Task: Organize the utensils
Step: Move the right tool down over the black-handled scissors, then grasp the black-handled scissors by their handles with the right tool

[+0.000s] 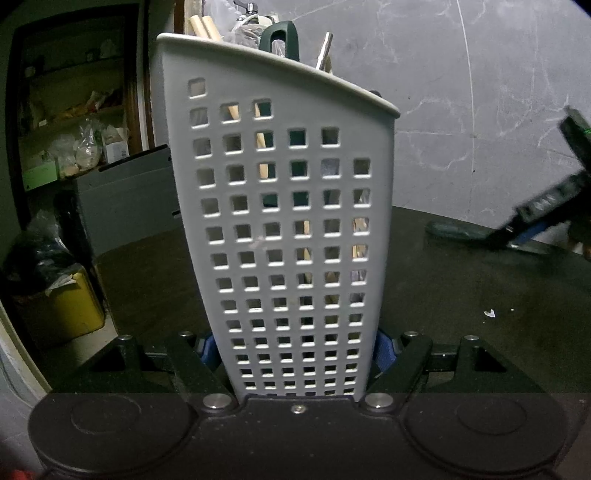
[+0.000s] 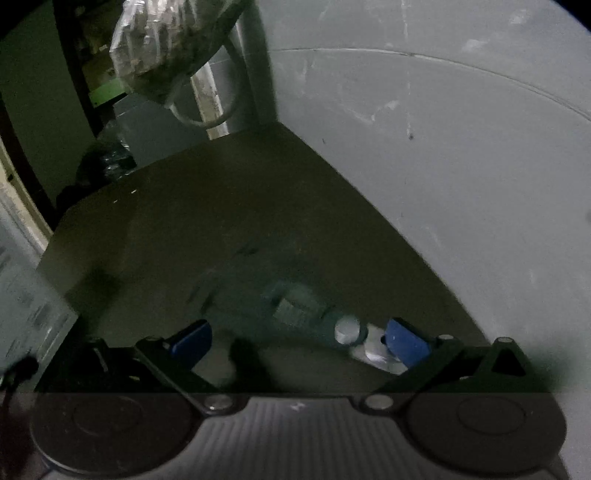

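Grey caddy (image 1: 291,221) is being clamped upright by the left hand-held gripper (image 1: 295,352), steadying it while the right hand-held gripper (image 2: 295,341), jaws wide and empty, is hovering over a utensil (image 2: 295,310).

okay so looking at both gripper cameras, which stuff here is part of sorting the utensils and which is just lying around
Part of the job:
- perforated white utensil holder, clamped in the left gripper
- wooden sticks, green handle and metal handle standing in it
- blurred green utensil lying on the dark table ahead of the open right gripper

Just lying about:
- yellow bin
- cluttered shelves
- hanging plastic bag
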A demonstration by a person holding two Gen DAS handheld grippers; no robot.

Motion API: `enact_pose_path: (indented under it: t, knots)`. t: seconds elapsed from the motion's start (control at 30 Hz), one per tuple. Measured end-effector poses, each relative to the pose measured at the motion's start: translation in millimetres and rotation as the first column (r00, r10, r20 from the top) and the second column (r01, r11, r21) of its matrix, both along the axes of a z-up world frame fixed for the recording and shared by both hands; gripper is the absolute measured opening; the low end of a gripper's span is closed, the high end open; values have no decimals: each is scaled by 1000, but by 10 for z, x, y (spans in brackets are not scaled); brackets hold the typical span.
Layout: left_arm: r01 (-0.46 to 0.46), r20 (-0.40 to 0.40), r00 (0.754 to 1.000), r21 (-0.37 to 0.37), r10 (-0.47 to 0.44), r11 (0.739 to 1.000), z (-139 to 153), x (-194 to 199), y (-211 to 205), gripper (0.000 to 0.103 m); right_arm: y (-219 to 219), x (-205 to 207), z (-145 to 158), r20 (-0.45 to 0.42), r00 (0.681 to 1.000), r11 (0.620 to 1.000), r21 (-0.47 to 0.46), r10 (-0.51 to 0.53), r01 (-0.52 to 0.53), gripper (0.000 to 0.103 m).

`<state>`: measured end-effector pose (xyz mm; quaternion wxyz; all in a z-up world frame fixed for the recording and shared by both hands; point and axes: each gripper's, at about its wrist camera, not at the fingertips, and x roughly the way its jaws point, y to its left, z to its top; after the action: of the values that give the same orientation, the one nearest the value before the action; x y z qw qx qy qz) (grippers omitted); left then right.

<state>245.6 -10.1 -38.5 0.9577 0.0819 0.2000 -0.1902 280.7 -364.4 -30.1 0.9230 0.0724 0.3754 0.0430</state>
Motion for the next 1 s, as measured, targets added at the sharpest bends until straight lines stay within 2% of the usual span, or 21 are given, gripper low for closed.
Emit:
enact_pose_path:
  t: [0.17, 0.27, 0.5, 0.6, 0.7, 0.8, 1.0]
  knots:
    - [0, 2, 1000, -3, 0, 1000, -4, -4, 14, 77, 55, -409, -2, -10, 1000, 999, -34, 27, -28, 102]
    - [0, 4, 1000, 0, 0, 1000, -10, -2, 14, 77, 198, -491, -85, 26, 999, 988, -149, 48, -43, 103]
    - [2, 3, 1000, -2, -2, 1000, -14, 5, 13, 77, 170, -492, -31, 18, 1000, 991, -135, 24, -21, 102]
    - [4, 3, 1000, 0, -4, 1000, -13, 2, 13, 77, 102, -442, 107, 64, 998, 996, -87, 5, 1, 102]
    - [3, 3, 1000, 1, -3, 1000, -12, 1, 10, 78, 63, -253, 237, 112, 994, 996, -84, -4, 13, 101]
    - [2, 3, 1000, 6, -2, 1000, -11, 0, -5, 78, 38, 56, 284, 125, 992, 996, -91, -5, 16, 93]
    - [3, 1, 1000, 7, -3, 1000, -9, 5, -21, 78, 8, 615, 206, 73, 996, 993, -104, -44, 51, 70]
